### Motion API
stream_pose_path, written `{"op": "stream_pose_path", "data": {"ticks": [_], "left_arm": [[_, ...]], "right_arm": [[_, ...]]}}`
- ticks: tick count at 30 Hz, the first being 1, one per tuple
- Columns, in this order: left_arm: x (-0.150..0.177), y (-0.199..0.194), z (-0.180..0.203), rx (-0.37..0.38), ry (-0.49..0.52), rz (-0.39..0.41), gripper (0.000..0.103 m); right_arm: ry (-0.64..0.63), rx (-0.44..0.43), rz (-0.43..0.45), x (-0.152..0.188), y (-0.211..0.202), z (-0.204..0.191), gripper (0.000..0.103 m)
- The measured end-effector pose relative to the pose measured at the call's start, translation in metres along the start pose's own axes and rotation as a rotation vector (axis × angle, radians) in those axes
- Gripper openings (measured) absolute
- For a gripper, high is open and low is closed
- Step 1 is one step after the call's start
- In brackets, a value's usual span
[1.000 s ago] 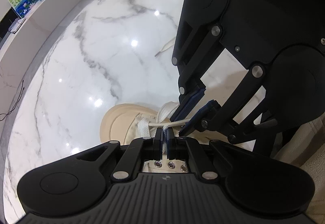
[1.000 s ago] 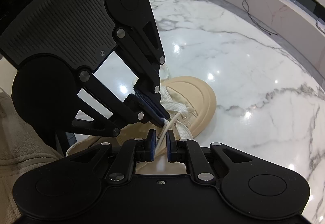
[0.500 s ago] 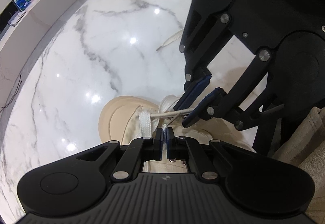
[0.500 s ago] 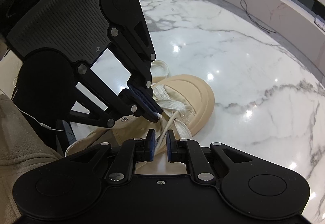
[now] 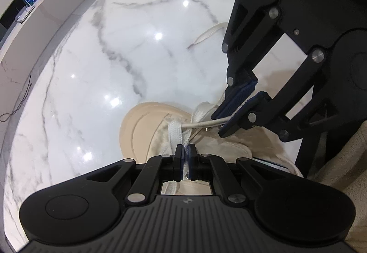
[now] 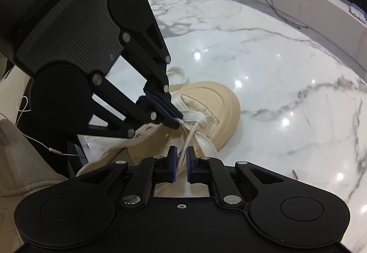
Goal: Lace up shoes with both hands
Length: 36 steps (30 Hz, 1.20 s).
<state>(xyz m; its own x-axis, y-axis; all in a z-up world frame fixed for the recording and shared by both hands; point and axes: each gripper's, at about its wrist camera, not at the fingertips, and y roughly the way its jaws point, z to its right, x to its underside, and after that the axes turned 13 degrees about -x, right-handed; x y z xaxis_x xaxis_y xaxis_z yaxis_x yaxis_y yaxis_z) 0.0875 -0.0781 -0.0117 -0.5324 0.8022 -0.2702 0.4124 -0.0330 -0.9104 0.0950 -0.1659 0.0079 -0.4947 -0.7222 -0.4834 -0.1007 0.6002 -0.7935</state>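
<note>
The right tongs (image 6: 181,162), closing on the lace (image 5: 201,124), draw it away from the left tongs (image 5: 185,153), which stay clamped on its crossing, tightening the shoe (image 6: 220,101).

Shoe (image 5: 146,129) on table (image 5: 114,46); lace end (image 5: 206,35) behind it.

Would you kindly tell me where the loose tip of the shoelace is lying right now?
In the left wrist view, the loose lace tip lies on the marble table, upper centre, beyond the beige shoe and just left of the right gripper.
</note>
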Motion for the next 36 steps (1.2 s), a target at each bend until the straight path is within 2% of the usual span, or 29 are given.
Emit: {"op": "stream_pose_path", "data": {"ticks": [5, 11, 15, 21, 28, 30, 33, 36], "left_arm": [[0.002, -0.005, -0.002, 0.028, 0.022, -0.034, 0.002], [0.0, 0.005, 0.0, 0.026, 0.019, -0.063, 0.002], [-0.003, 0.009, 0.002, 0.025, 0.025, -0.068, 0.002], [-0.007, 0.016, 0.003, 0.026, 0.017, -0.09, 0.002], [-0.011, 0.017, 0.005, 0.022, 0.016, -0.087, 0.002], [-0.012, 0.016, 0.005, 0.022, 0.014, -0.082, 0.002], [-0.011, 0.014, 0.005, 0.021, 0.006, -0.076, 0.002], [-0.01, 0.013, 0.004, 0.017, -0.006, -0.074, 0.002]], "right_arm": [[0.004, -0.015, 0.009, 0.001, 0.003, -0.005, 0.006], [-0.021, -0.012, 0.007, 0.003, 0.01, -0.022, 0.006], [0.02, 0.004, 0.023, -0.001, 0.019, -0.04, 0.006], [0.013, 0.007, 0.021, -0.001, 0.028, -0.047, 0.006], [0.018, 0.009, 0.023, 0.005, 0.032, -0.057, 0.006], [0.011, 0.005, 0.023, 0.012, 0.021, -0.037, 0.006], [0.023, 0.012, 0.024, 0.0, 0.03, -0.054, 0.006], [0.008, 0.005, 0.019, 0.002, 0.022, -0.046, 0.006]]}}
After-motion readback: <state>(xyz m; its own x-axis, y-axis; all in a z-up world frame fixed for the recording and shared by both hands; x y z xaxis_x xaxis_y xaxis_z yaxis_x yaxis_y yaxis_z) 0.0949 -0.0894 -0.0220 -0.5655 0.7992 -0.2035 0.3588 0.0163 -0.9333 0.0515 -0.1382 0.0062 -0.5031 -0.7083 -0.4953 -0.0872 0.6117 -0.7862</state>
